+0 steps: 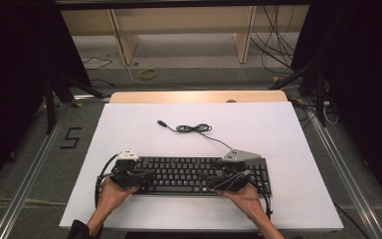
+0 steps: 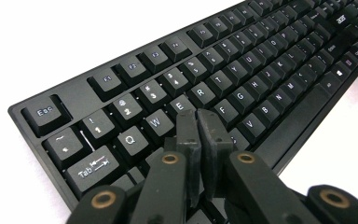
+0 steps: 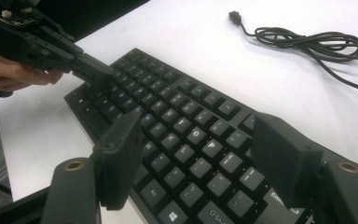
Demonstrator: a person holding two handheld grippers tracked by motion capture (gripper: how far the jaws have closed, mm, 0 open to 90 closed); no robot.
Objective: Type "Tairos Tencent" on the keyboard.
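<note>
1. The left gripper [image 2: 198,122] has its fingers [image 2: 188,135] pressed together, empty, tips over the keyboard [image 2: 242,70] near the E key.
2. The right gripper [image 3: 200,158] holds its fingers [image 3: 119,158] wide apart above the keyboard's right half, gripping nothing.
3. The keyboard lies flat on the white tabletop [image 1: 129,124], its cable [image 1: 194,128] coiled behind it.
</note>
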